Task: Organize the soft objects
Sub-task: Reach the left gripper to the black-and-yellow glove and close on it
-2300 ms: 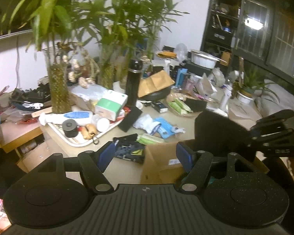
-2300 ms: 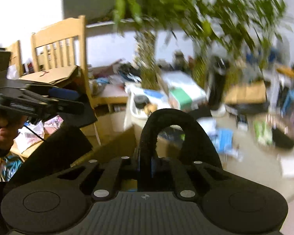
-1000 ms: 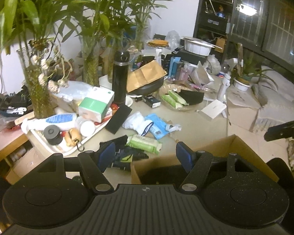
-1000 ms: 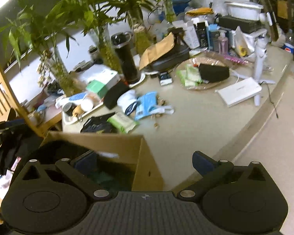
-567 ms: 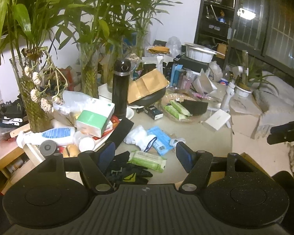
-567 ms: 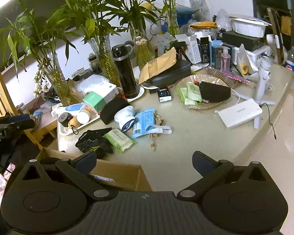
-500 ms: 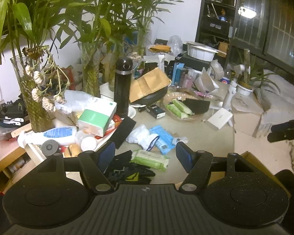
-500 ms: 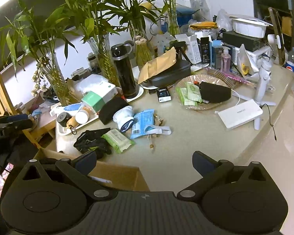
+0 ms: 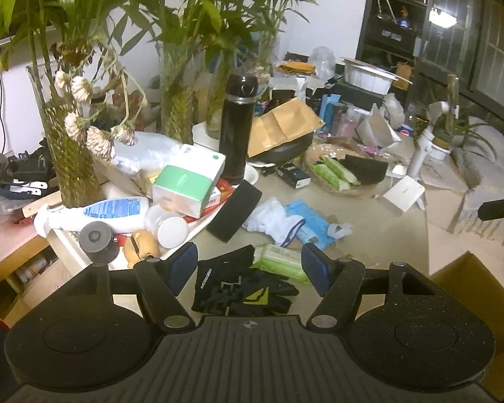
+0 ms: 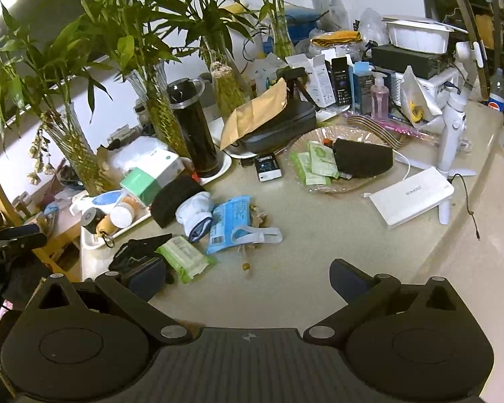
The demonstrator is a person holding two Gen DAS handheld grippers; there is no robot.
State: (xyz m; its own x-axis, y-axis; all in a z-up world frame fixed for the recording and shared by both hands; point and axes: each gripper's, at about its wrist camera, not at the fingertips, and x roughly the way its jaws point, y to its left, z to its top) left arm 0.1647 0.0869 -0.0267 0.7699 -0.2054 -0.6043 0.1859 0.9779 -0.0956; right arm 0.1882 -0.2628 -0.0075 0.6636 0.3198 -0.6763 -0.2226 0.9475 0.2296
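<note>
Two grippers, our left gripper point(image 9: 250, 267) and right gripper point(image 10: 247, 280), gape wide and empty above black gloves point(image 9: 242, 288) on the cluttered table point(image 10: 319, 235).

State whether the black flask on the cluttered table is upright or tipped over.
Upright. The black flask stands vertically on a white dish, lid on top, in both views.
</note>
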